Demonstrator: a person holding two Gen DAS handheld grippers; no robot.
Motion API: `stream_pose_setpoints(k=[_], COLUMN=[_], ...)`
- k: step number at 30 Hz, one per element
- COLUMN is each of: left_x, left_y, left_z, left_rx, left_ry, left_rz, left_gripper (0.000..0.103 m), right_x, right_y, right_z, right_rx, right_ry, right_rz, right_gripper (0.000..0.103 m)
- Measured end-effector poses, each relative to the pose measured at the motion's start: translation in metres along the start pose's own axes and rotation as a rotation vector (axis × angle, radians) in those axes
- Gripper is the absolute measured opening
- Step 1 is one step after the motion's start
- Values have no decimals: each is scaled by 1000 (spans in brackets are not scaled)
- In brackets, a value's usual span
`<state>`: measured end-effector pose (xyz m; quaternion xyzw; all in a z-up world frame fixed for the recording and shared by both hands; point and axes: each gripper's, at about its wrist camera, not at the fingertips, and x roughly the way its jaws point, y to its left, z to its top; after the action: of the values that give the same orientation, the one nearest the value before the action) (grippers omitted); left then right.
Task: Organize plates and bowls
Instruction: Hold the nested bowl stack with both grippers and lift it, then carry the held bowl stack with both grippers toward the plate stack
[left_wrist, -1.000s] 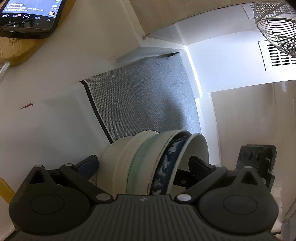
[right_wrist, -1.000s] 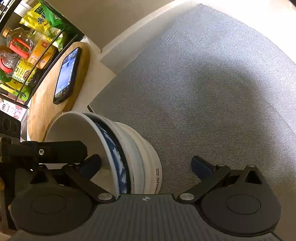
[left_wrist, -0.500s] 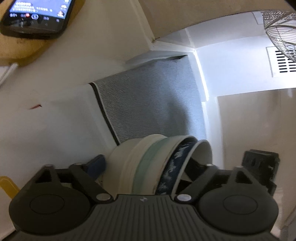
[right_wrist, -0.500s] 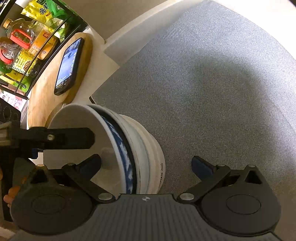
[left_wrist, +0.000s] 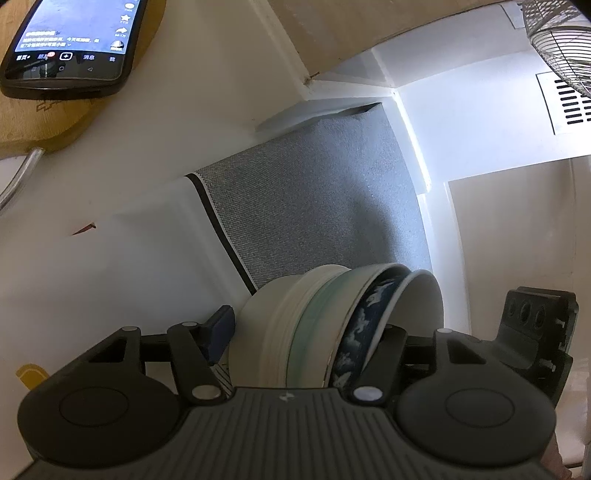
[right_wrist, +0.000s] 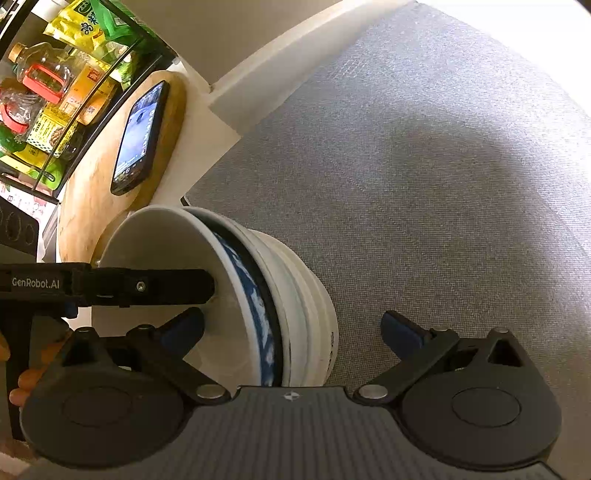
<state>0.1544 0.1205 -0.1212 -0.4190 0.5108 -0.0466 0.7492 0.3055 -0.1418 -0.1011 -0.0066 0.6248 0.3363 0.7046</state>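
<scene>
Several nested bowls lie on their side at the edge of a grey mat: cream outside, then pale green, then blue-patterned, with a white one innermost. My left gripper straddles the stack and its jaws are closing, one pad by the cream base and the other finger inside the white bowl. That finger reaches into the bowl mouth in the right wrist view. My right gripper stands open over the bowls, its left finger in the bowl mouth and its right finger clear over the mat.
A lit phone rests on a round wooden board to the left, beside a wire shelf of packets and bottles. A person's fingers hold the left gripper. A fan grille hangs at the upper right.
My left gripper's jaws have narrowed around the bowl stack, and its view has tilted slightly. The right gripper has stayed put and stayed open.
</scene>
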Motion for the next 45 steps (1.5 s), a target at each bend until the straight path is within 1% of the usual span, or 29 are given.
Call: stream_pose_setpoints(k=[2, 4, 5, 13, 18, 23, 27, 28, 29, 31, 32, 34, 36, 43, 45], left_x=[0, 1, 1, 4, 3, 3, 2, 2, 0, -9, -12, -7, 0, -2, -5], left_y=[-2, -3, -4, -6, -4, -3, -4, -4, -6, -12, -16, -18, -18, -5, -4], left_z=[0, 0, 1, 3, 4, 6, 5, 5, 4, 5, 7, 7, 5, 7, 5], left_rx=[6, 5, 8, 2, -19, -10, -3, 4, 20, 53, 69, 84, 85, 26, 27], left_ry=[-2, 1, 4, 8, 10, 17, 5, 1, -12, -60, -70, -70, -62, -17, -19], left_rz=[5, 5, 8, 10, 10, 6, 4, 5, -3, -57, -76, -45, 9, 7, 23], left_gripper=[69, 69, 69, 69, 69, 69, 69, 68, 68, 67, 69, 68, 67, 66, 67], right_x=[0, 0, 0, 0, -1, -1, -1, -1, -1, -1, -1, -1, -2, -3, -2], right_y=[1, 1, 2, 3, -2, -5, -3, -2, -1, -1, -1, -2, -2, -8, -6], right_z=[0, 0, 0, 1, 0, -1, -2, -2, -3, -3, -4, -3, -2, -3, -3], right_rx=[11, 32, 32, 42, 94, 111, 106, 114, 121, 129, 142, 155, 154, 159, 144], right_ry=[-6, -1, -3, -2, 4, -3, -13, -14, -13, -13, -10, -9, -19, -28, -21], right_rz=[14, 54, 66, 65, 72, 83, 76, 73, 70, 67, 70, 74, 77, 95, 94], right_gripper=[94, 89, 89, 88, 86, 86, 85, 85, 85, 84, 83, 82, 81, 80, 80])
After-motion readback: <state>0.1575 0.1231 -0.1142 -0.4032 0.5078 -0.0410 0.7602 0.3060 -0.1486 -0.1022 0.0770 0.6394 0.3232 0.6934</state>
